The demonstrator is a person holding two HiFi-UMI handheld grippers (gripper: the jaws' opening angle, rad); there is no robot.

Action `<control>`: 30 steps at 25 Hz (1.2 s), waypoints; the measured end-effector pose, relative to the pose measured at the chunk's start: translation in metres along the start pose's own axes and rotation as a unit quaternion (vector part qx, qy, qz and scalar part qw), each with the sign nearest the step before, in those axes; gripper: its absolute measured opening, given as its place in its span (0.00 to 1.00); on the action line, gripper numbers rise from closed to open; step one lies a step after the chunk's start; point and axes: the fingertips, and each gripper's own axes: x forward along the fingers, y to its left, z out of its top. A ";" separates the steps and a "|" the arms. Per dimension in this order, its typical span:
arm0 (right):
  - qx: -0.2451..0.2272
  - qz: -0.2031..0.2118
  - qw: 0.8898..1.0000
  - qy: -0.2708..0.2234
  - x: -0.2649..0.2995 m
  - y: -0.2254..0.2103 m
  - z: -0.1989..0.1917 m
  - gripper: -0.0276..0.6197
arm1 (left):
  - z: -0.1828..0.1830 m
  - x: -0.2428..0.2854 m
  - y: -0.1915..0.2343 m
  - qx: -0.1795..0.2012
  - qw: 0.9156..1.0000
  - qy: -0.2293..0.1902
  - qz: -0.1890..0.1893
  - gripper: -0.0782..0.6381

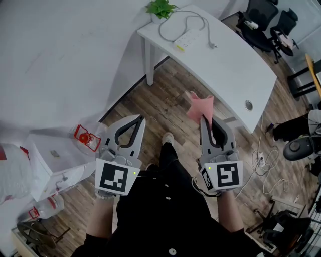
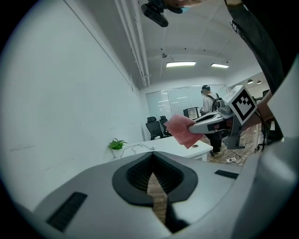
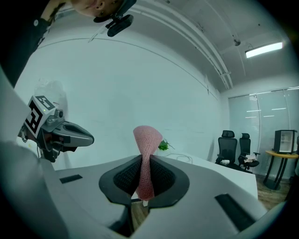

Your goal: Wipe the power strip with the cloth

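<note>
One cloth (image 1: 200, 104) in right tool (image 1: 204, 119); power strip (image 1: 187, 39) crosswise on desk (image 1: 228, 62)

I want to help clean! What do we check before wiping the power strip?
1. Grip: ok, right gripper shut on the cloth.
2. Spare left gripper: ok, shut, empty.
3. Target: ok, power strip lies on the white table near the plant.
4. Within reach: not ok, both grippers hang over the floor, short of the table.
5. Strip switched off: cannot tell, too small.
</note>
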 end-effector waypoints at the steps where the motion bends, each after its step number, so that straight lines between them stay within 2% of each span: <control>1: -0.001 0.004 1.000 -0.001 0.006 -0.004 0.001 0.13 | 0.001 0.007 0.003 -0.001 1.000 0.000 0.003 0.13; 22: -0.015 0.071 0.997 -0.004 0.156 -0.127 0.009 0.13 | 0.034 0.173 0.058 -0.021 0.998 0.013 0.055 0.13; 30: -0.019 0.096 0.995 0.003 0.185 -0.154 0.007 0.13 | 0.039 0.210 0.065 -0.030 0.997 0.023 0.070 0.13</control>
